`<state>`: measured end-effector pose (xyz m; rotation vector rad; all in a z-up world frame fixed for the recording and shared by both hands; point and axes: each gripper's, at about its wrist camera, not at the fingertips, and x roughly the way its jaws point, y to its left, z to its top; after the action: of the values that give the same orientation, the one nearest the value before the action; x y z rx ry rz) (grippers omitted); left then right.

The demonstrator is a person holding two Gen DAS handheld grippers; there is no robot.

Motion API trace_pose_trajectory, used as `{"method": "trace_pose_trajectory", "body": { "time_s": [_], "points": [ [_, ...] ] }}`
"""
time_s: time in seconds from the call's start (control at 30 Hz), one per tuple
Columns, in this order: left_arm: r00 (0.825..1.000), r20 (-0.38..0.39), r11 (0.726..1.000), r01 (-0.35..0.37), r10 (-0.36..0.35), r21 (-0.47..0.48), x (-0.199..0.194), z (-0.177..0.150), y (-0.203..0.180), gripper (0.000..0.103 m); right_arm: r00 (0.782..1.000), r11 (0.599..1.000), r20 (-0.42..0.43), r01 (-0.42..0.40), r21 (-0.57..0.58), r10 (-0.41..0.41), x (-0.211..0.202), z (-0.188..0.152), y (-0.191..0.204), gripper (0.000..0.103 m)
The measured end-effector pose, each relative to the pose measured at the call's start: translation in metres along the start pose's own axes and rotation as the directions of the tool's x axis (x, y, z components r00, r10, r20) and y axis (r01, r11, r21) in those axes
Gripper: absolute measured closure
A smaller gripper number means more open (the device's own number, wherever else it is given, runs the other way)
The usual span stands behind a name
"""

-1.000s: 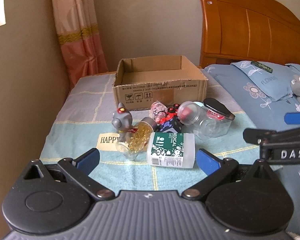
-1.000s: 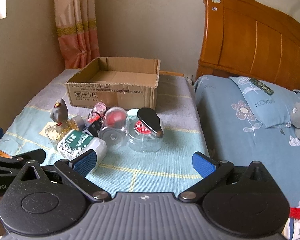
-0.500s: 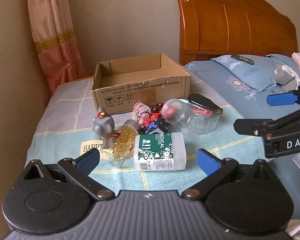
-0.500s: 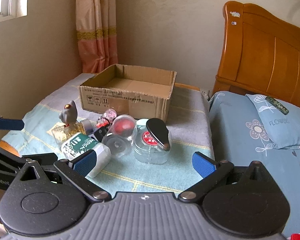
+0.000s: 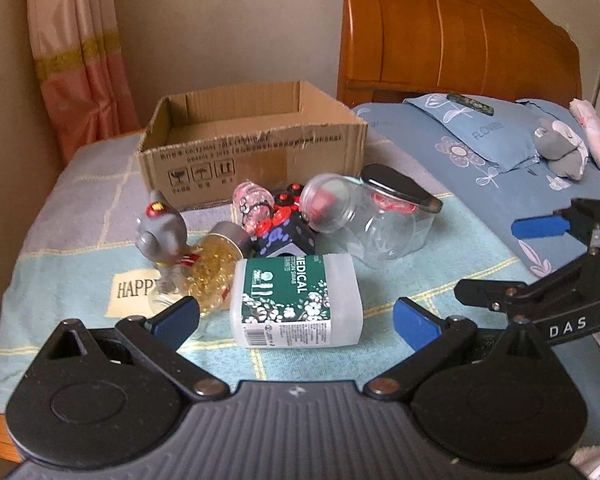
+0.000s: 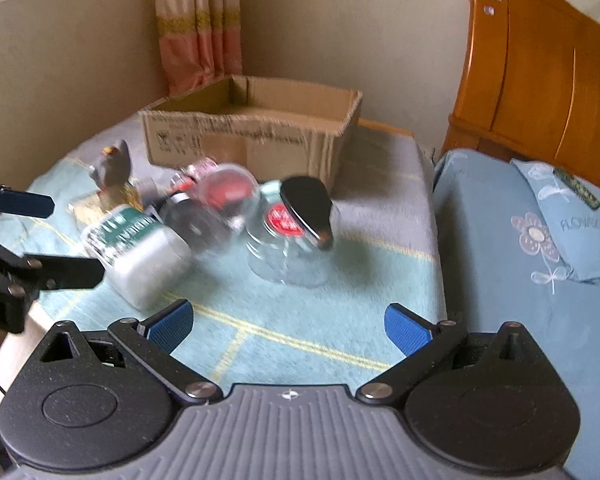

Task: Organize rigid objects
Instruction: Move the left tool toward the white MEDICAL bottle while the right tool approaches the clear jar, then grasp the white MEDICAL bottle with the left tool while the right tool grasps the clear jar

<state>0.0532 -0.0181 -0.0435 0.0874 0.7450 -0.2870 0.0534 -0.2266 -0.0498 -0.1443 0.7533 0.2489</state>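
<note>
We see a wooden headboard [image 5: 452,36] against the beige wall, a blue flowered pillow [image 5: 480,132] on the bed, a grey plush toy [image 5: 560,152] beside it, a pink curtain [image 5: 76,52] in our corner, a checked cloth [image 6: 300,320] over the table.

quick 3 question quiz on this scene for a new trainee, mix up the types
1. True or false: the cardboard box already holds the grey figurine.
2. The white bottle with the green label is: A) upright B) lying on its side C) inside the box.
3. Fill in: both the left gripper and the right gripper are ____.

Key:
1. False; it stands on the cloth in front of the box.
2. B
3. open, with nothing between the fingers
</note>
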Motion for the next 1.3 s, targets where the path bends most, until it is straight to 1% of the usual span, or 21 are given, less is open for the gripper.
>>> {"method": "trace_pose_trajectory", "body": {
  "time_s": [0.3,0.4,0.47,0.53,0.6,0.83,1.0,1.1,1.3],
  "points": [
    [0.999,-0.049,1.0,-0.019,0.019,-0.002,0.031,0.0,-0.002,0.004,0.999,1.0,-0.024,-0.025,0.009,0.025,0.013,-0.006,-0.014,0.0],
    [0.998,-0.057,1.0,-0.025,0.024,-0.016,0.038,0.0,-0.001,0.008,0.999,0.999,-0.029,-0.032,0.007,0.032,0.016,-0.006,-0.016,0.0],
    [0.998,-0.061,0.999,-0.024,0.023,-0.024,0.042,0.001,0.0,0.014,0.999,0.999,-0.028,-0.041,0.003,0.041,0.018,-0.006,-0.017,0.0],
    [0.998,-0.067,0.999,-0.022,0.021,-0.022,0.045,0.002,-0.001,0.015,0.998,0.999,-0.028,-0.048,-0.004,0.048,0.02,-0.007,-0.017,0.0],
    [0.997,-0.071,1.0,-0.023,0.022,-0.017,0.048,0.002,-0.002,0.02,0.998,0.999,-0.03,-0.051,-0.012,0.051,0.022,-0.008,-0.018,0.0],
    [0.997,-0.071,1.0,-0.017,0.017,0.001,0.049,0.0,0.0,0.02,0.997,0.997,-0.041,-0.071,-0.012,0.07,0.032,-0.01,-0.02,0.0],
    [0.997,-0.082,1.0,-0.012,0.013,0.017,0.042,-0.005,0.005,0.02,0.996,0.998,-0.061,-0.064,-0.013,0.064,0.046,-0.011,-0.019,0.0],
    [0.996,-0.093,1.0,-0.013,0.016,0.028,0.037,-0.009,0.008,0.02,0.997,0.998,-0.05,-0.062,-0.025,0.06,0.049,-0.01,-0.017,0.0],
    [0.995,-0.099,0.999,-0.003,0.008,0.051,0.029,-0.018,0.015,0.02,0.996,0.996,-0.056,-0.075,-0.048,0.072,0.05,-0.008,-0.012,0.0]
  ]
}}
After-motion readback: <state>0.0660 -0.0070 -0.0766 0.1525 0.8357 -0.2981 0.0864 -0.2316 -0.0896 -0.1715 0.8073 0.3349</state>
